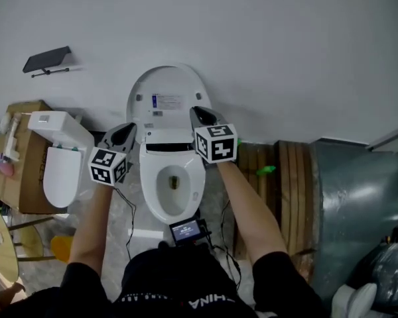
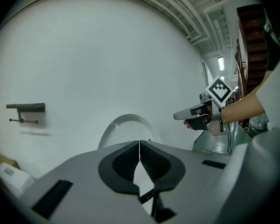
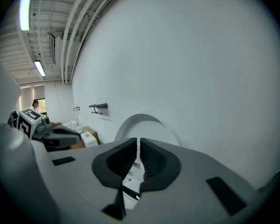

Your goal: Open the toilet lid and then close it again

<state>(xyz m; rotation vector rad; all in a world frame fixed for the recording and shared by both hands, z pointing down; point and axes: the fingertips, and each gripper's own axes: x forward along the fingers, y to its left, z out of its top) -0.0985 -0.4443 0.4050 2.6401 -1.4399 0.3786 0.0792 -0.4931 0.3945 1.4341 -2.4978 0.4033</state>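
Note:
The white toilet's lid [image 1: 167,88] stands upright against the wall, and the bowl [image 1: 172,184] below it is uncovered. My left gripper [image 1: 127,132] hovers at the lid's lower left edge and my right gripper [image 1: 199,114] at its lower right edge; neither touches it. In the left gripper view the left gripper [image 2: 139,146] is shut with nothing between its pads, the lid [image 2: 126,127] rises behind it, and the right gripper [image 2: 179,116] shows at the right. The right gripper [image 3: 138,143] in its own view is shut and empty, with the lid [image 3: 147,127] beyond.
A second toilet [image 1: 60,164] and a cardboard box [image 1: 23,158] stand to the left. A black holder [image 1: 48,59] is fixed on the wall. Wooden boards [image 1: 285,177] and a grey duct [image 1: 358,197] fill the right. A small screen [image 1: 186,230] hangs at the person's waist.

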